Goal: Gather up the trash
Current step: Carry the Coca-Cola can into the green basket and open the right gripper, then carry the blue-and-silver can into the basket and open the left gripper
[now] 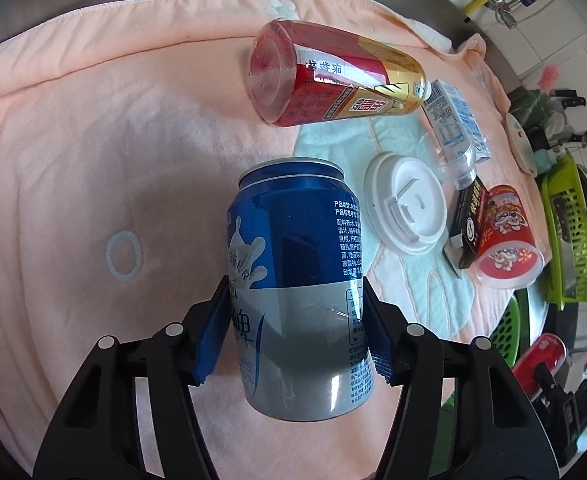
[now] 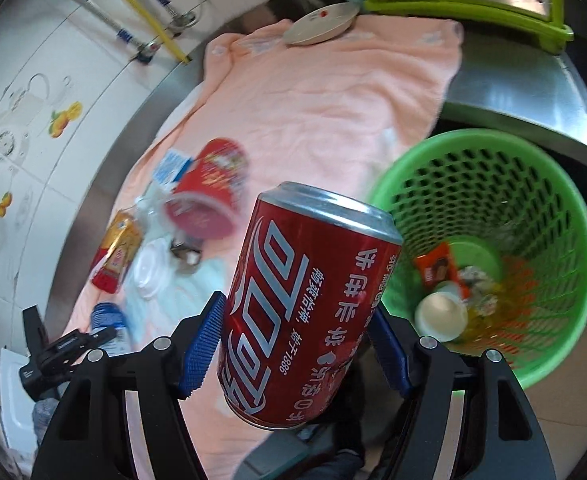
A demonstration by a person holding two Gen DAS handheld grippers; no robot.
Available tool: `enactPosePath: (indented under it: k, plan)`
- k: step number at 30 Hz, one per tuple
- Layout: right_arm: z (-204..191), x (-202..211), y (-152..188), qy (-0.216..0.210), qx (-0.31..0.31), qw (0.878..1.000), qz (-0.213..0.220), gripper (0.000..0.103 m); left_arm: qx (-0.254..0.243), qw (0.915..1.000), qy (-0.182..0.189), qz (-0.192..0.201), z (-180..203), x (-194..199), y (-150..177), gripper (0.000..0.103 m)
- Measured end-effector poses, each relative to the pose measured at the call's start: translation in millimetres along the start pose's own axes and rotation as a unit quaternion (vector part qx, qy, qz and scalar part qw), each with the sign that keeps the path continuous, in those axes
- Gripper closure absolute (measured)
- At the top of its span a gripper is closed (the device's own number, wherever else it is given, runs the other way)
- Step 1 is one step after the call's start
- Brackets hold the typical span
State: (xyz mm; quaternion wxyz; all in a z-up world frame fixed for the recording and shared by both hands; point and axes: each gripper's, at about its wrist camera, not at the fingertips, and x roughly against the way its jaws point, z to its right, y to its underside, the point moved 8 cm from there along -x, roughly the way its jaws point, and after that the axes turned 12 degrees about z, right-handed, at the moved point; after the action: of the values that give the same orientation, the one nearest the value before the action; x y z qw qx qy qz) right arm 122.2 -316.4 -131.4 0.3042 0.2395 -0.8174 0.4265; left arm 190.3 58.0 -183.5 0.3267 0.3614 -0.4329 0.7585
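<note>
Green bin [image 2: 493, 216] at two o'clock shows only beside my right tongs [image 2: 295, 344] clamping the red can [image 2: 305, 300]; my left tongs [image 1: 293, 344] clamp the blue can [image 1: 297, 280].

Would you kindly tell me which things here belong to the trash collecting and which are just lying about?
Job:
- blue can, in left hand-held gripper
- red can, in right hand-held gripper
- green basket
- red-gold bottle
- white lid
- red cup
- blue-white carton

Lying about:
- pink towel
- lime crate
- round plate
</note>
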Motion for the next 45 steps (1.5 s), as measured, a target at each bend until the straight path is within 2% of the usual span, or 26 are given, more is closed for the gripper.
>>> enactPosePath:
  k: [6,10,14,19,22,30,35,43,45]
  plan:
    - [77,-4,-16,0.069,0.003,0.998,-0.005,0.036,-0.006,0.9995,0.013,0.027,14,21,-3,0.045]
    - [124,-21,-16,0.124,0.021,0.992,-0.026,0.036,-0.018,0.9987,0.028,0.038,31,36,-1,0.045]
    - [155,-37,-5,0.145,0.025,0.987,-0.057,0.036,-0.037,0.9975,0.045,0.041,56,45,5,0.045]
    - [180,-49,3,0.183,0.049,0.979,-0.074,0.034,-0.072,0.994,0.072,0.04,98,51,13,0.045]
    - [186,-47,4,0.186,0.057,0.978,-0.075,0.027,-0.096,0.9905,0.09,0.039,127,52,18,0.045]
    - [192,-16,-5,0.169,0.05,0.983,-0.044,0.027,-0.169,0.975,0.143,0.019,212,46,48,0.045]
    - [181,18,-12,0.148,0.037,0.988,-0.01,0.026,-0.215,0.96,0.179,-0.003,270,36,76,0.045]
    - [168,68,-24,0.128,0.024,0.99,0.044,0.025,-0.28,0.9343,0.213,-0.057,343,5,139,0.045]
    - [169,76,-24,0.128,0.021,0.99,0.056,0.025,-0.289,0.9305,0.215,-0.07,355,-5,154,0.045]
